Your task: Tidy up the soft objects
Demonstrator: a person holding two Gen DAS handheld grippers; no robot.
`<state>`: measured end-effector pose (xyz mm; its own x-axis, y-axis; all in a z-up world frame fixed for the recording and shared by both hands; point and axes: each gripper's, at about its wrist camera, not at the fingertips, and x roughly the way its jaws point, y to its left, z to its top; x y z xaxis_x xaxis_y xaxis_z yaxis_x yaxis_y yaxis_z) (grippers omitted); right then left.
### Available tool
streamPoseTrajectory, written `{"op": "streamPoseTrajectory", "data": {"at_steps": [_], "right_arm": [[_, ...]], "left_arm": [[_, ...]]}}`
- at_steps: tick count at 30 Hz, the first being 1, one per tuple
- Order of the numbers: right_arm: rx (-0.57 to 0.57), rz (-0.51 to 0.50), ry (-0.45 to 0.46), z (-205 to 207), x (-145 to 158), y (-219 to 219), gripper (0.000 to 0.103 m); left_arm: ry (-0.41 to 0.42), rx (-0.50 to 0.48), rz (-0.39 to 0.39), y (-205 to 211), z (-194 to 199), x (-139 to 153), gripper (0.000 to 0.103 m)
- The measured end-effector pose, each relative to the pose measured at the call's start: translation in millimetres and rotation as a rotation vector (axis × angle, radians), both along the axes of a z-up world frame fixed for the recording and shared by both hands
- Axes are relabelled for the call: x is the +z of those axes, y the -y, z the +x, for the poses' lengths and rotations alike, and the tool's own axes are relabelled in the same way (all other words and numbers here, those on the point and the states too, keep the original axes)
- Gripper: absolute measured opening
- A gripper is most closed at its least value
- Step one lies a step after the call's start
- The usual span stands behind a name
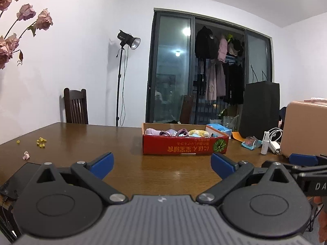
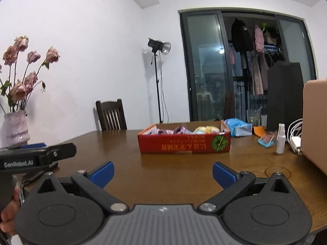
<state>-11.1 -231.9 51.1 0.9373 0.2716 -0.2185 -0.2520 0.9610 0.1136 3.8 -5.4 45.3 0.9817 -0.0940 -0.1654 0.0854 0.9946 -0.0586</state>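
A shallow red cardboard box sits on the brown wooden table, a short way beyond both grippers. Inside lie several rolled soft items: lilac and purple ones and a yellow one. My left gripper hovers open over the table, nothing between its blue pads. My right gripper is open and empty too. In the left wrist view the right gripper shows at the right edge; in the right wrist view the left gripper shows at the left, jaws unclear.
Right of the box lie a blue pack, a white spray bottle, a white charger with cable and a tan case. A vase of dried roses stands left. Petals dot the table. A chair stands behind.
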Motion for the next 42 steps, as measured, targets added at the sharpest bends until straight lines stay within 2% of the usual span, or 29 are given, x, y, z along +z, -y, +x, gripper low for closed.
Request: {"op": "streamPoseTrajectory", "data": {"at_steps": [12, 42], "right_arm": [[-0.048, 0.029, -0.022, 4.7, 2.9, 10.3, 0.103], [-0.058, 0.025, -0.026, 4.4, -0.8, 8.0, 0.103]], "left_arm": [[-0.006, -0.003, 0.003, -1.4, 1.0, 1.3, 0.103], [-0.010, -0.008, 0.005, -3.2, 2.3, 1.9, 0.103]]}}
